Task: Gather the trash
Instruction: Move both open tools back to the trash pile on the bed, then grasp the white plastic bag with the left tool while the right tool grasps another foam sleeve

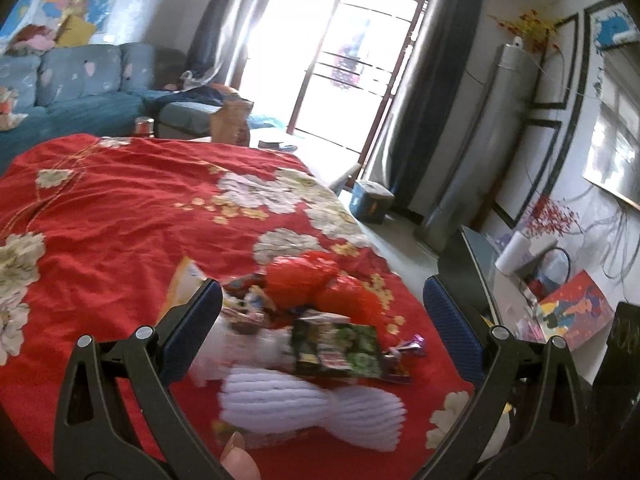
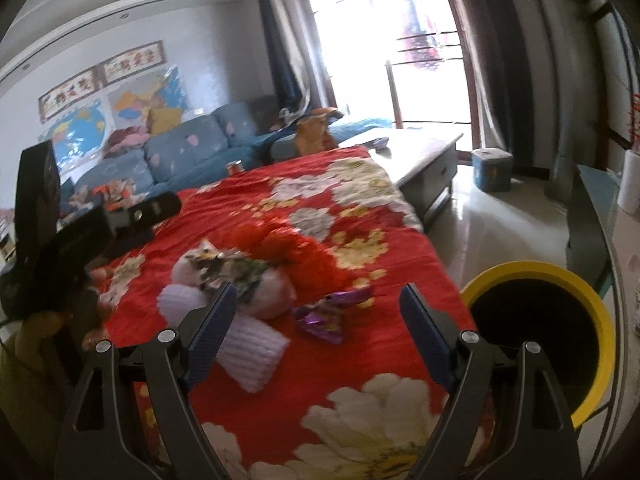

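**Operator:** Both claws stand wide and hold nothing. Left gripper (image 1: 322, 320): jaws spread, no pad in contact, with the litter lying in the gap ahead of it. Right gripper (image 2: 316, 316): same condition, spread wide, touching nothing.

**Checker:** Confirm what lies nearest.

**Operator:** Nearest to both grippers is a white foam fruit net (image 1: 308, 408), lying flat on the red floral cloth (image 1: 120, 220). Just beyond it, a green printed wrapper (image 1: 340, 344) and a purple foil wrapper (image 2: 328, 316). Behind those, orange-red foam nets (image 1: 320, 280) in a loose heap, touching the other litter.

**Checker:** Receptacle?

**Operator:** Yellow-rimmed bin (image 2: 592, 308), dark inside, stands on the floor just beside the cloth's edge, on the right gripper's side. Farther off: a blue sofa (image 2: 188, 152) and a bright glass door (image 1: 352, 60).

**Checker:** Step in hand?

**Operator:** Judged as approach; no piece has been picked up yet. Next move calls for one gripper to descend over a single piece, the purple foil wrapper or the white net, close on it alone, then carry it across to the bin. Foam nets are light and may snag neighbours.
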`<state>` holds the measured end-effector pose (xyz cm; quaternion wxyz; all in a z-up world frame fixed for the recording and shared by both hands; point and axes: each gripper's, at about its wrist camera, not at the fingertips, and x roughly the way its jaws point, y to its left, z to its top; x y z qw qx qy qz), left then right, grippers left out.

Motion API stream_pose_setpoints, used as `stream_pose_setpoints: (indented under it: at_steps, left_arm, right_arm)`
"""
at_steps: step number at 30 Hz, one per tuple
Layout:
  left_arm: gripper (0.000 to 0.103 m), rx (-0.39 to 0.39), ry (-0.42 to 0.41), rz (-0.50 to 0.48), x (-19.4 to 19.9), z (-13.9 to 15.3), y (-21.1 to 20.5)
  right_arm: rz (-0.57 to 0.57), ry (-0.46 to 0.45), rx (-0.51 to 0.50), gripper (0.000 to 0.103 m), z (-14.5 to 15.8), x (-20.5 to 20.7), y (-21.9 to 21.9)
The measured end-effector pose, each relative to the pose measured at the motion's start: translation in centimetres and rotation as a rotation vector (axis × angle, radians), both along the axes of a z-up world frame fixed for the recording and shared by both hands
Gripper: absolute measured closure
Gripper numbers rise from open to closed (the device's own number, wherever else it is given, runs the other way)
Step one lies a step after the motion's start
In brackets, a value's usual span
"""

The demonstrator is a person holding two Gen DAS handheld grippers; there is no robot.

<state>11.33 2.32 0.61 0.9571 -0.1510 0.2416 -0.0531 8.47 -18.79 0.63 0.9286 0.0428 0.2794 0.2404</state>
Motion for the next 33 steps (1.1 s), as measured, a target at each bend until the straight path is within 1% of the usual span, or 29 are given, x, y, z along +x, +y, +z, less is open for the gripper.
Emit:
stream_pose_setpoints:
  at_steps: [9, 17, 19, 22, 23, 24, 26, 28, 31, 33]
  left_arm:
    - [0.011, -0.036, 0.011, 0.088, -0.6, -0.2, 4.2]
    - [0.011, -0.063, 0.059, 0.159, -0.6, -1.6, 8.3]
    - [0.011, -0.081, 0.079, 0.163, -0.5, -2.2, 9.2]
    - [0.012, -0.113, 0.107, 0.141, -0.2, -3.3, 10.3]
    - [0.013, -0.123, 0.114, 0.128, 0.0, -3.6, 10.4]
    - [0.018, -0.135, 0.124, 0.112, 0.1, -4.0, 10.5]
    - [0.022, -0.157, 0.147, 0.079, 0.4, -4.9, 10.5]
    - [0.029, -0.179, 0.174, 0.046, 0.7, -5.8, 10.5]
    - [0.035, -0.197, 0.206, 0.005, 1.2, -6.9, 10.1]
    - [0.042, -0.215, 0.220, -0.018, 1.5, -7.5, 9.8]
  right_arm:
    - [0.099, 0.016, -0.055, 0.022, -0.9, -0.3, 3.4]
    - [0.169, 0.042, -0.100, 0.022, -1.9, 0.4, 6.0]
    - [0.176, 0.047, -0.116, 0.022, -2.3, 0.8, 6.4]
    - [0.195, 0.062, -0.142, 0.022, -2.9, 1.2, 7.2]
    - [0.200, 0.070, -0.149, 0.022, -3.2, 1.4, 7.4]
    - [0.203, 0.075, -0.150, 0.022, -3.4, 1.6, 7.5]
    - [0.207, 0.086, -0.162, 0.022, -3.9, 1.9, 7.8]
    - [0.213, 0.089, -0.172, 0.022, -4.2, 2.2, 8.1]
    - [0.220, 0.095, -0.189, 0.022, -4.7, 2.4, 8.5]
    - [0.225, 0.100, -0.197, 0.022, -5.1, 2.5, 8.7]
